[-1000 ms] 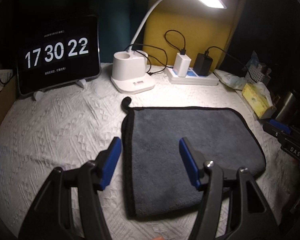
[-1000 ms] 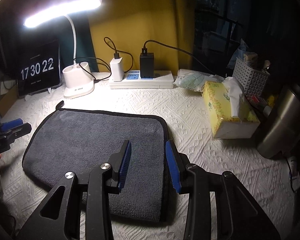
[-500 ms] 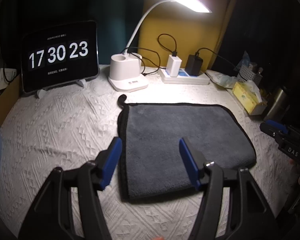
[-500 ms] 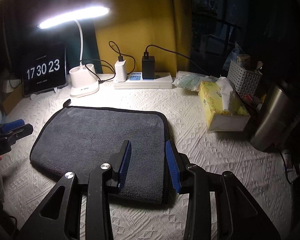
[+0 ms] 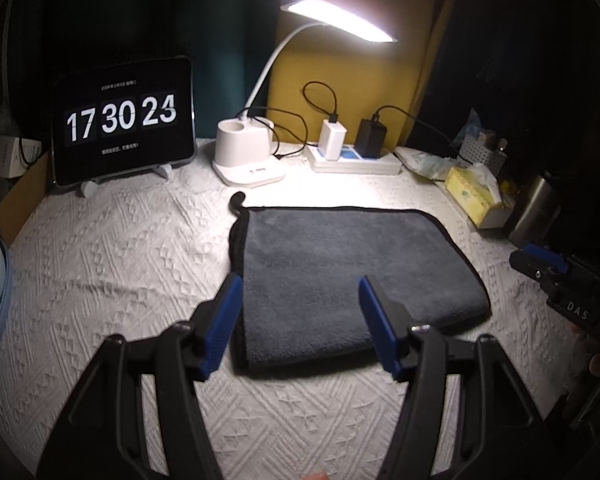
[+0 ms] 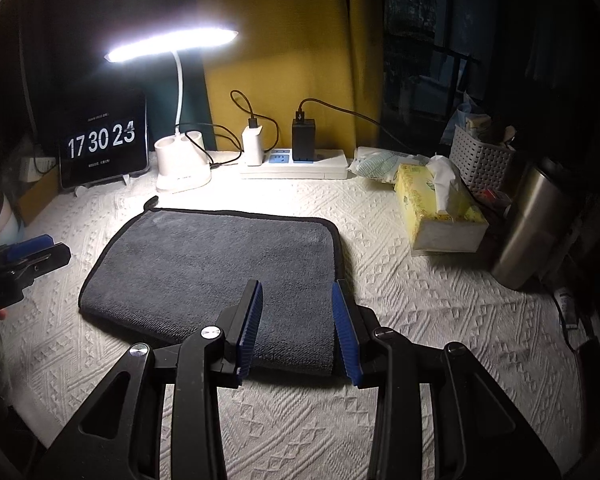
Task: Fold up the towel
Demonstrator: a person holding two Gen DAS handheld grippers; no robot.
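Grey plush towel (image 5: 340, 272) with black piping lies flat, folded, mid-table on the white embossed tablecloth (image 5: 112, 264); a hanging loop sits at its far left corner. Your left gripper (image 5: 300, 312) is spread wide and holds nothing, over the towel's near left edge. Your right gripper (image 6: 298, 320) is parted and empty at the near right corner. There's bare cloth on both sides; the yellow tissue box (image 6: 440, 212) and steel cup (image 6: 528, 224) crowd the right.

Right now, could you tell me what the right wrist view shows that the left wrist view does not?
Only the right wrist view shows the towel's thick folded right edge up close, with the open right gripper over it. Only the left wrist view shows the left edge's stacked layers under the open left gripper. Both show the towel lying folded, the lamp and the clock tablet.
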